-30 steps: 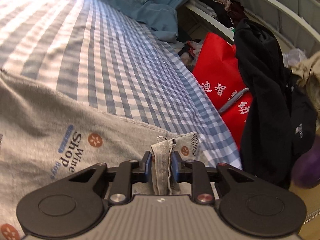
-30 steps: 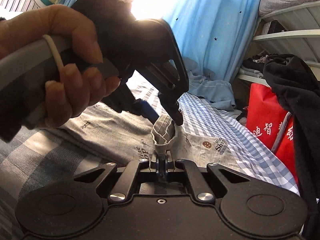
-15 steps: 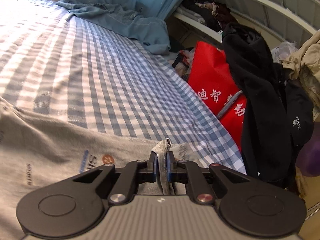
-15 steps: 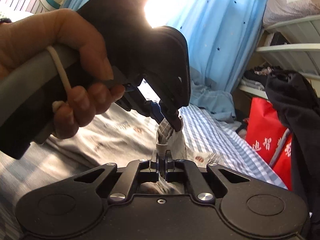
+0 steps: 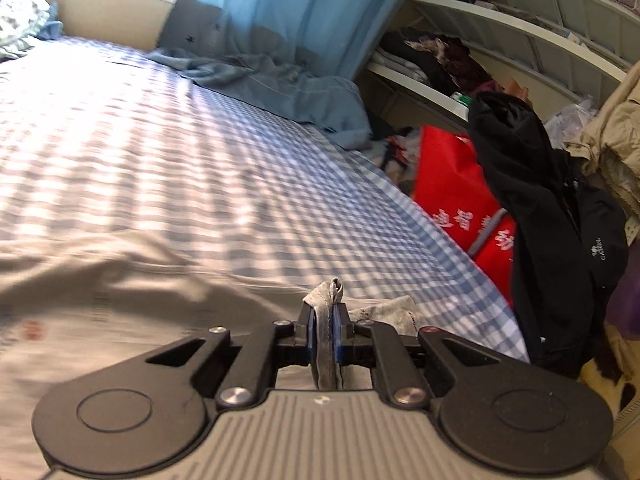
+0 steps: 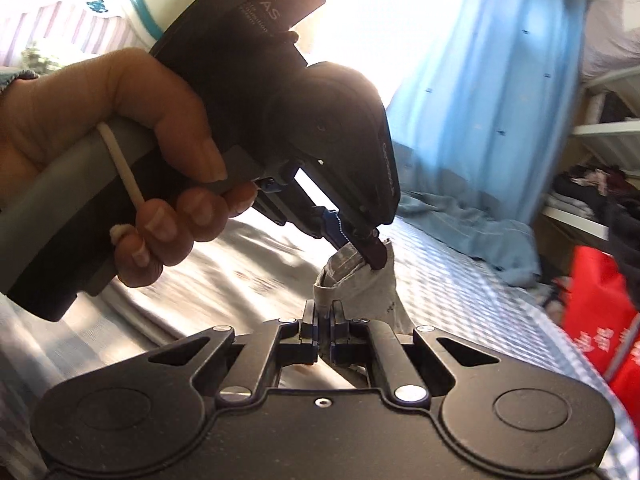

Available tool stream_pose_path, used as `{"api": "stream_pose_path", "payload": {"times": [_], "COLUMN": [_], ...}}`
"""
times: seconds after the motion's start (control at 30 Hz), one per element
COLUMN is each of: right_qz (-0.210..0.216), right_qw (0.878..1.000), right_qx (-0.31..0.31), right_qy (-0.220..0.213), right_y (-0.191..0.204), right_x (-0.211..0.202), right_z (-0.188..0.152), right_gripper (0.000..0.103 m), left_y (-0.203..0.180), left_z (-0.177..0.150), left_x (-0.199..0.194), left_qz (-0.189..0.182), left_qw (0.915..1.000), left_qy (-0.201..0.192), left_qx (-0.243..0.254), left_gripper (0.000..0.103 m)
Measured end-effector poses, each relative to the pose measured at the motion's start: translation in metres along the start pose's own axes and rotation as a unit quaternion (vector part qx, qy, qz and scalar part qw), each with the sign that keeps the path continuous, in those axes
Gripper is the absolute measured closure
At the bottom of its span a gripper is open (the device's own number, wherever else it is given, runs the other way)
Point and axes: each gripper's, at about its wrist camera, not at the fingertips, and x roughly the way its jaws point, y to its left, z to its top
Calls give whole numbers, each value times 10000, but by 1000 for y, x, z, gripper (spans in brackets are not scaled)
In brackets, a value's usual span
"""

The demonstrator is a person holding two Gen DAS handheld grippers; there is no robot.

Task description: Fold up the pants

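The grey printed pants lie spread on the blue-and-white checked bed sheet. My left gripper is shut on a bunched edge of the pants, which sticks up between the blue pads. In the right wrist view the left gripper shows from the side, held in a hand, pinching the raised grey cloth. My right gripper is shut on the same raised edge, just below and in front of the left one. The rest of the pants trails down and left, blurred.
A blue curtain hangs at the far end with crumpled blue cloth on the bed. Right of the bed stand a red bag, black hanging clothes and white shelves with clothes. A headboard is far left.
The left gripper closed tighter on the pants edge. Both grippers have lifted that edge up off the bed and tilted upward, so more curtain and window show.
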Motion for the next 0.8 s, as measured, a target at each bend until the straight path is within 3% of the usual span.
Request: {"api": "stream_pose_path", "payload": {"times": [0.3,0.47,0.6,0.67,0.8], "right_qz": [665,830,904,964,909], "right_qw": [9975,9954,9947,9945,9954], "right_qx": [-221,-288,-245,-249,-265], "right_qy": [9,385,418,326,154], "right_y": [66,93,98,92,78], "right_x": [20,39,40,36,27], "right_z": [37,39,31,27,17], "right_gripper": [99,98,93,85,57], "left_y": [66,84,94,100,98], "left_z": [0,-13,-18,-17,-14], "left_x": [-40,-34,-41,-48,-58], "left_qz": [379,606,722,731,1047], "left_qw": [9992,9980,9965,9957,9925], "left_qy": [-36,132,73,24,-230], "left_qx": [-84,-74,-410,-568,-588], "left_gripper": [93,91,84,60,37]}}
